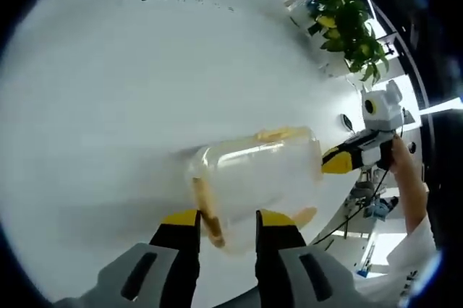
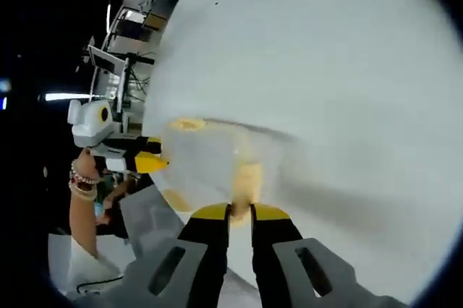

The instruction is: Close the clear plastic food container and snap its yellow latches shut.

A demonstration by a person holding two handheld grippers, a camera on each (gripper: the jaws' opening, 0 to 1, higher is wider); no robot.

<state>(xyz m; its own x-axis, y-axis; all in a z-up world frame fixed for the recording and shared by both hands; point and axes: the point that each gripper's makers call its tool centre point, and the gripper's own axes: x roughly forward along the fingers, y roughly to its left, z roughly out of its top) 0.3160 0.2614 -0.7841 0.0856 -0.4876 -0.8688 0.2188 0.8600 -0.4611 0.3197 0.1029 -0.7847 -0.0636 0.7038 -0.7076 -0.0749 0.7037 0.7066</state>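
Note:
The clear plastic container [image 1: 253,170] lies on the white table [image 1: 130,84] with its lid on. My left gripper [image 1: 228,220] is open, its yellow-tipped jaws astride the container's near end, where a yellow latch [image 1: 208,210] lies close to the left jaw. Another latch [image 1: 283,134] sits on the far side. My right gripper [image 1: 338,160] touches the container's right end, held by a hand [image 1: 402,170]. In the right gripper view the container [image 2: 210,152] is just ahead, and my right gripper [image 2: 240,212] is shut on a yellow latch [image 2: 247,180]. My left gripper [image 2: 147,160] touches the container's far end.
A green potted plant [image 1: 349,24] stands near the table's far right edge. Beyond the table edge there are stands and cables [image 1: 365,199]. A person's wrist with bracelets [image 2: 82,181] holds the left gripper. Wide white table surface [image 2: 340,69] stretches behind the container.

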